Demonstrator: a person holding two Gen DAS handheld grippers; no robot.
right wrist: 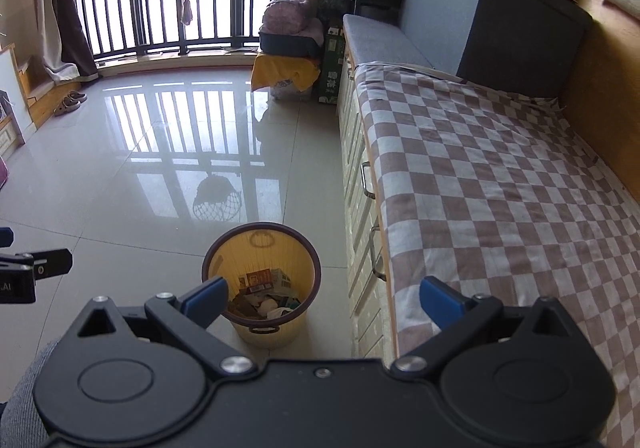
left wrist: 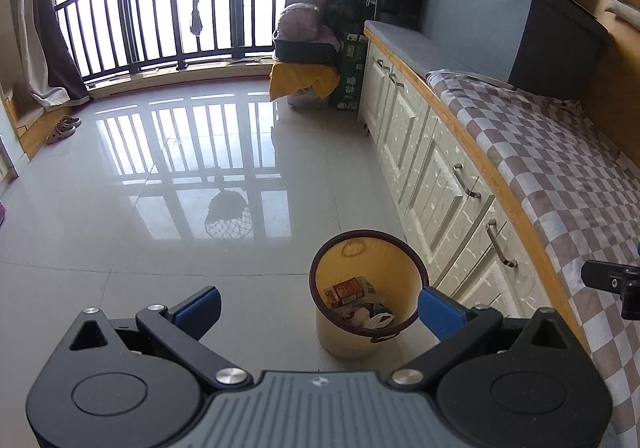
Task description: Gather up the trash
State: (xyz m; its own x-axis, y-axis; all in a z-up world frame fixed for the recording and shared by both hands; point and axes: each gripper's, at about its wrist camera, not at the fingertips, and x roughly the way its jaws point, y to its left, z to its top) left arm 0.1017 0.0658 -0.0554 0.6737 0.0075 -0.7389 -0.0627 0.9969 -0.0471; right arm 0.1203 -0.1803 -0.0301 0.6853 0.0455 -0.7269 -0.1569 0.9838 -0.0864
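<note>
A yellow waste bin [left wrist: 362,256] with a dark rim stands on the tiled floor beside the white cabinets; in the right wrist view the bin [right wrist: 260,248] is at centre. Inside lie a small orange carton [left wrist: 347,290], crumpled white paper [left wrist: 370,318] and other trash [right wrist: 266,294]. My left gripper [left wrist: 320,308] hovers above and short of the bin, open, nothing between its blue pads [left wrist: 200,308]. My right gripper [right wrist: 322,300] is open too and holds nothing, above the bin and the bed edge. Each gripper shows at the edge of the other's view.
A checked bedspread [right wrist: 500,187] covers the platform bed on the right, over white drawers [left wrist: 440,175] with metal handles. A grey storage box [left wrist: 500,19] sits at the bed's far end. Shiny floor tiles [left wrist: 160,187] stretch to the railed window; slippers [left wrist: 64,127] lie far left.
</note>
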